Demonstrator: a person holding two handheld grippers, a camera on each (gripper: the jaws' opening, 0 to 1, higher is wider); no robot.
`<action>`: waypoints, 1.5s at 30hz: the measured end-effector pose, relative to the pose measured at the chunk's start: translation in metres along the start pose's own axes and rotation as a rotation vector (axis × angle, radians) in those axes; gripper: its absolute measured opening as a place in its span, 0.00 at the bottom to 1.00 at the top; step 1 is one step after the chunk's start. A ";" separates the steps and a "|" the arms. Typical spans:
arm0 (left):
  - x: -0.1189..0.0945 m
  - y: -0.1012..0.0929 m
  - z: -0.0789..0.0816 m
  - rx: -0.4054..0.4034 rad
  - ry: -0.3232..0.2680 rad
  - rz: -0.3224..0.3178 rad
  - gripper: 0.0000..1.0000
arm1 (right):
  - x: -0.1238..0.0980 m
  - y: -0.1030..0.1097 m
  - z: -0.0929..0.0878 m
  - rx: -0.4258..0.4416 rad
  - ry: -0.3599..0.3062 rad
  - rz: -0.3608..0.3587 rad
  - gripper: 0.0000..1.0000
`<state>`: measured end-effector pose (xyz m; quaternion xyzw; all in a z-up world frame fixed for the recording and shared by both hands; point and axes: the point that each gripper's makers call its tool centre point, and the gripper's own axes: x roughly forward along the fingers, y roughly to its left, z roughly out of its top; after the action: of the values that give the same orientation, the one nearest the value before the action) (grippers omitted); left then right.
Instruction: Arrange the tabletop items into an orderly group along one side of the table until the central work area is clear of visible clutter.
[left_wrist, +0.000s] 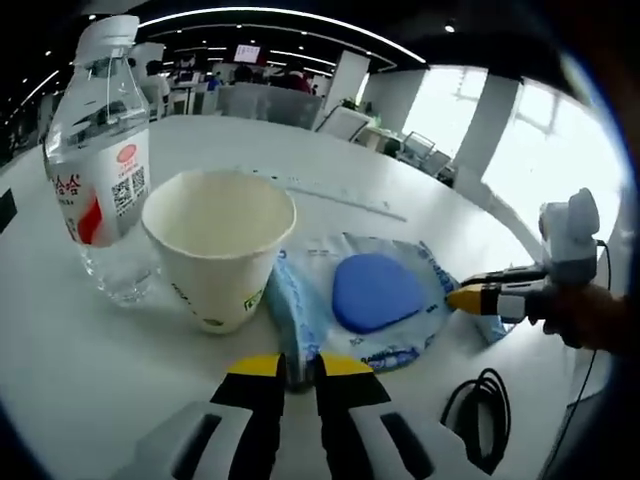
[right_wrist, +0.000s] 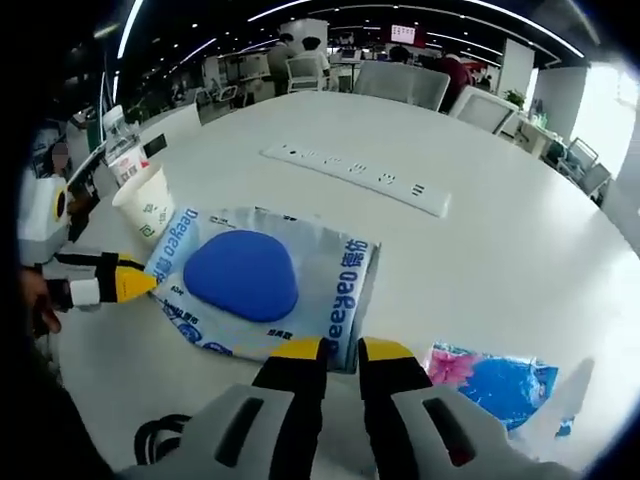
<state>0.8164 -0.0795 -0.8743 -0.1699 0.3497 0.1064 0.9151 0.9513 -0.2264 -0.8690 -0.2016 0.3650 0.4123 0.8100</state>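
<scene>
A flat blue-and-white wipes packet (left_wrist: 375, 300) with a blue oval lid lies on the white table (left_wrist: 90, 380). My left gripper (left_wrist: 300, 368) is shut on its near edge, jaws almost touching. From the right, my right gripper (left_wrist: 468, 298) bites the packet's opposite edge. In the right gripper view the same packet (right_wrist: 250, 280) lies ahead, with my right gripper (right_wrist: 342, 352) shut on its edge and the left gripper (right_wrist: 130, 282) pinching its far left corner. A white paper cup (left_wrist: 220, 250) stands right beside the packet, and a clear water bottle (left_wrist: 95, 150) is left of the cup.
A long white power strip (right_wrist: 355, 175) lies further out on the table. A second blue packet with a flower print (right_wrist: 490, 385) sits beside my right gripper. A black cable (left_wrist: 480, 420) loops at the table's edge. Office desks and chairs stand beyond the table.
</scene>
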 end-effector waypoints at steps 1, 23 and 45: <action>-0.001 -0.001 0.000 -0.002 0.002 -0.004 0.08 | 0.001 0.000 0.000 -0.004 0.005 -0.001 0.06; -0.004 -0.013 0.017 0.170 -0.016 -0.080 0.00 | -0.039 0.004 0.016 0.014 -0.092 -0.092 0.00; -0.004 -0.014 0.019 0.312 -0.004 -0.116 0.00 | -0.048 0.017 -0.024 0.078 -0.100 -0.142 0.00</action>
<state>0.8289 -0.0853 -0.8548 -0.0454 0.3499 -0.0021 0.9357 0.9082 -0.2563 -0.8485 -0.1744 0.3249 0.3489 0.8616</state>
